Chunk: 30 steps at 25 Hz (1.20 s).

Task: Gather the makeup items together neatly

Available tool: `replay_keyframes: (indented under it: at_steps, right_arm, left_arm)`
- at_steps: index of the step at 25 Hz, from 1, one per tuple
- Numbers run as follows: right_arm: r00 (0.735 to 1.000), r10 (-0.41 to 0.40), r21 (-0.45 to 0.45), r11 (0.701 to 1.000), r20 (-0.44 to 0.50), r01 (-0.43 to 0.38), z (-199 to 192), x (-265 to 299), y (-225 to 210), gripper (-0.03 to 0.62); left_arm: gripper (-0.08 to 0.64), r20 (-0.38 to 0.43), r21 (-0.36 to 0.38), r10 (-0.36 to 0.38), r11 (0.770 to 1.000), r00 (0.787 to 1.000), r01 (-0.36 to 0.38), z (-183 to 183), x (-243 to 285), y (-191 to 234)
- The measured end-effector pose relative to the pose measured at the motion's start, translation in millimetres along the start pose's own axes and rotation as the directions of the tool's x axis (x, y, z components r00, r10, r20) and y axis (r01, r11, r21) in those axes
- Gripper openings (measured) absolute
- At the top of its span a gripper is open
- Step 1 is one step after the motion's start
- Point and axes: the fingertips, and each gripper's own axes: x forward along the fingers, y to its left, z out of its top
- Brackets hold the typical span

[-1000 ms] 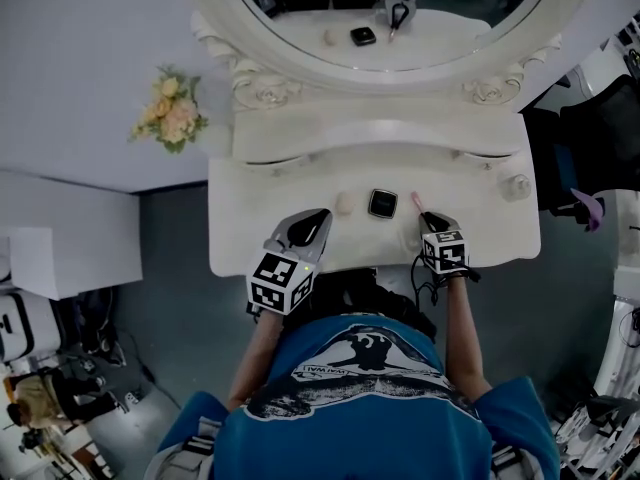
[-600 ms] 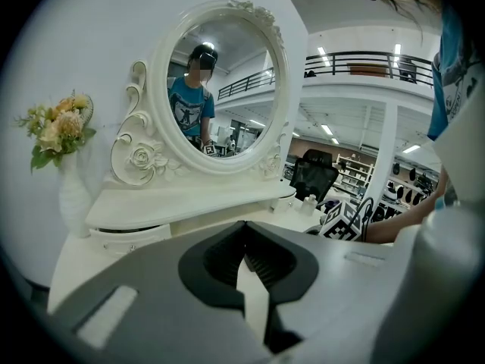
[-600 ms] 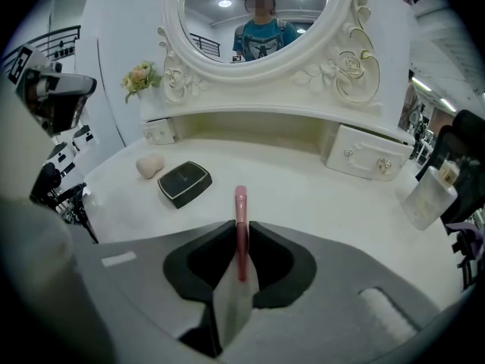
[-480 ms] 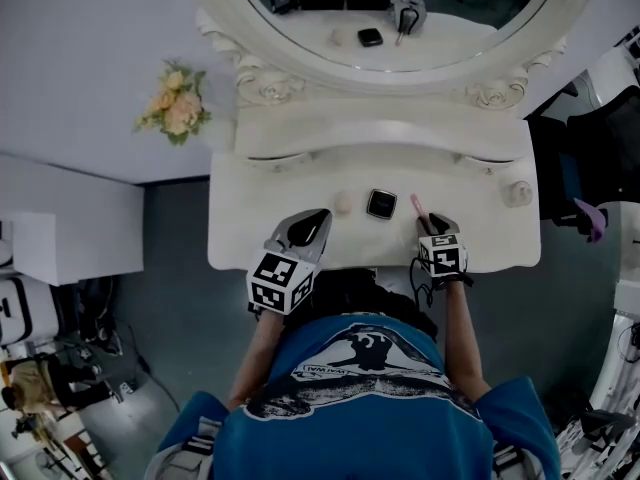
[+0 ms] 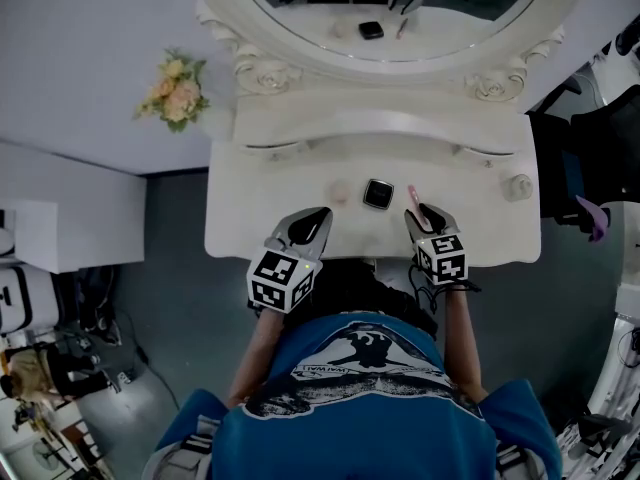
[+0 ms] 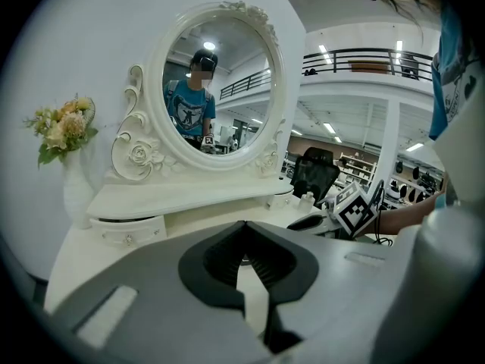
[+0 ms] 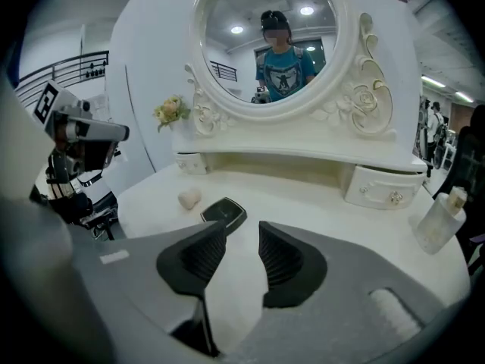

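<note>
On the white dressing table [image 5: 260, 238] lie a beige sponge [image 5: 340, 192], a black square compact [image 5: 378, 194] and a pink stick [image 5: 412, 196], close together in a row. My right gripper [image 5: 420, 214] sits just behind the pink stick; its jaws are opening and nothing is between them. In the right gripper view [image 7: 241, 233] the compact [image 7: 224, 211] and the sponge [image 7: 189, 199] lie ahead to the left, and the pink stick is hidden. My left gripper [image 5: 318, 215] rests shut and empty near the front edge, behind the sponge; its tips [image 6: 243, 224] meet.
An oval mirror [image 5: 400, 13] stands at the back above a raised shelf with small drawers [image 7: 379, 188]. A small clear bottle [image 5: 517, 186] stands at the right end. A vase of flowers [image 5: 175, 98] is at the back left. A black chair [image 5: 600, 128] is beside the table.
The right gripper's jaws have opened and let go of the pink stick, which now lies right of the compact. That gripper drew back slightly. The left gripper stayed put.
</note>
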Motion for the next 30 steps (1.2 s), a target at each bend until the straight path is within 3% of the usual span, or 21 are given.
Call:
replay_keyframes:
  at_steps: [7, 16, 30]
  right_arm:
    - [0.991, 0.117, -0.064, 0.992, 0.068, -0.112, 20, -12, 38, 0.14]
    - [0.961, 0.237, -0.11, 0.969, 0.144, -0.223, 46, -14, 87, 0.14]
    - [0.916, 0.384, -0.223, 0.909, 0.117, -0.353, 49, -19, 177, 0.14]
  left_arm:
    - [0.012, -0.029, -0.037, 0.04, 0.998, 0.999, -0.042, -22, -13, -12]
    - [0.012, -0.051, -0.039, 0.067, 0.997, 0.996, -0.069, -35, -28, -15]
    - [0.012, -0.009, -0.072, 0.165, 0.984, 0.986, -0.165, -56, -94, 1]
